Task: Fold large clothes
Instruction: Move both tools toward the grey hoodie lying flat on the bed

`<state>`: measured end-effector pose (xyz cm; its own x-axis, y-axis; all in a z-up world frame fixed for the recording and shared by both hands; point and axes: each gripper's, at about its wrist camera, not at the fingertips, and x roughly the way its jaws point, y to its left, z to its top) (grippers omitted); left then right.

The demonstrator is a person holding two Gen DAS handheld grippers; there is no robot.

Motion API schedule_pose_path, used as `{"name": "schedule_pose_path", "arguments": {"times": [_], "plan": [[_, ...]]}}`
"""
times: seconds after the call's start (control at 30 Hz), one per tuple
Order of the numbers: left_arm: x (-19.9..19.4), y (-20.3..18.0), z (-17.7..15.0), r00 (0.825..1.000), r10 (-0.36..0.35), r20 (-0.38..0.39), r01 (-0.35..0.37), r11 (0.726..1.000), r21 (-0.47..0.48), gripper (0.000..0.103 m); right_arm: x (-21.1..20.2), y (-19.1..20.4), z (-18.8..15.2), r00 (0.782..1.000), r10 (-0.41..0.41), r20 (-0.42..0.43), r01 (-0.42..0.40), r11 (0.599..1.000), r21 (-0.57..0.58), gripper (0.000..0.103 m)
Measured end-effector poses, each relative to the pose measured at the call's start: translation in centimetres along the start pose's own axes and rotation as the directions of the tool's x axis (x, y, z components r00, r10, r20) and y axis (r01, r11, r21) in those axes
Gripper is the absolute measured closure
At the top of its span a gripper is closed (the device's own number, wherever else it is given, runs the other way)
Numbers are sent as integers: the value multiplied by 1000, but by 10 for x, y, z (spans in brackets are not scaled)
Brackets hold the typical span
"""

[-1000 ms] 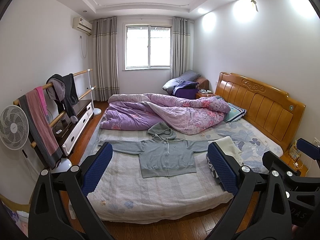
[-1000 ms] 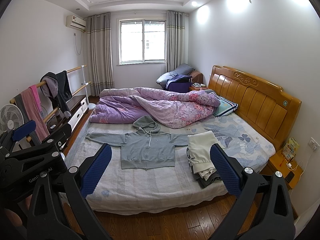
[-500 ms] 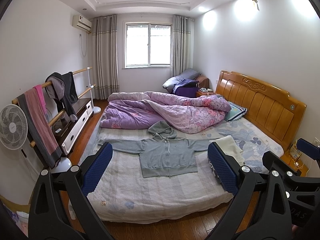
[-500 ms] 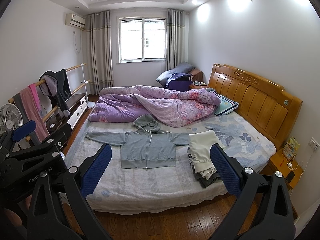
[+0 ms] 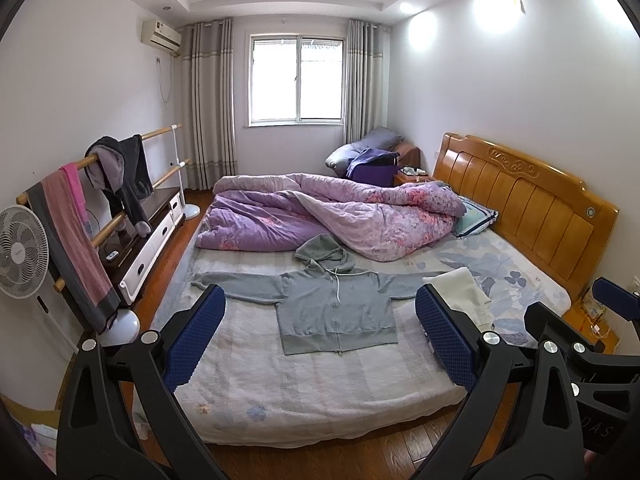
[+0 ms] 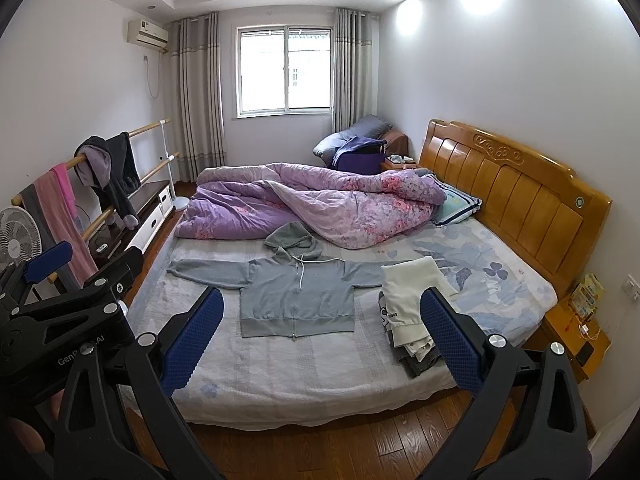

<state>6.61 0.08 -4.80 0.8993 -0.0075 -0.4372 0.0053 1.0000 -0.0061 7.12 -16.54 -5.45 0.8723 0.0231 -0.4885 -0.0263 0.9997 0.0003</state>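
A grey zip hoodie [image 5: 336,308] [image 6: 298,294] lies flat on the bed, face up, sleeves spread to both sides and hood toward the quilt. My left gripper [image 5: 320,340] is open, held well back from the bed's near edge, nothing between its blue pads. My right gripper [image 6: 320,336] is open too and equally far back, empty. Each gripper shows at the edge of the other's view. To the hoodie's right lies a pile of folded clothes [image 6: 412,304] with a white piece on top.
A crumpled purple quilt [image 5: 320,216] covers the bed's far half. The wooden headboard [image 5: 520,196] is on the right, with a nightstand [image 6: 576,332] beside it. At left stand a clothes rail with hung garments [image 5: 80,208], a fan [image 5: 20,252] and a low cabinet [image 5: 148,240]. Wood floor lies in front of the bed.
Both views have shifted only slightly; the bed sits a little lower in frame. The hoodie and the pile have not moved, and both grippers stay open.
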Motion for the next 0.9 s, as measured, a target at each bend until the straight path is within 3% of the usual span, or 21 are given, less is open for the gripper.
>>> {"name": "schedule_pose_path", "arguments": {"times": [0.3, 0.63, 0.9], "plan": [[62, -29, 19, 998, 53, -21, -53, 999, -4, 7, 63, -25, 27, 999, 50, -16, -50, 999, -10, 8], [156, -79, 81, 991, 125, -43, -126, 992, -24, 7, 155, -70, 90, 991, 131, -39, -132, 991, -27, 8], [223, -93, 113, 978, 180, -104, -184, 982, -31, 7, 228, -87, 120, 975, 195, -106, -199, 980, -22, 8]]}}
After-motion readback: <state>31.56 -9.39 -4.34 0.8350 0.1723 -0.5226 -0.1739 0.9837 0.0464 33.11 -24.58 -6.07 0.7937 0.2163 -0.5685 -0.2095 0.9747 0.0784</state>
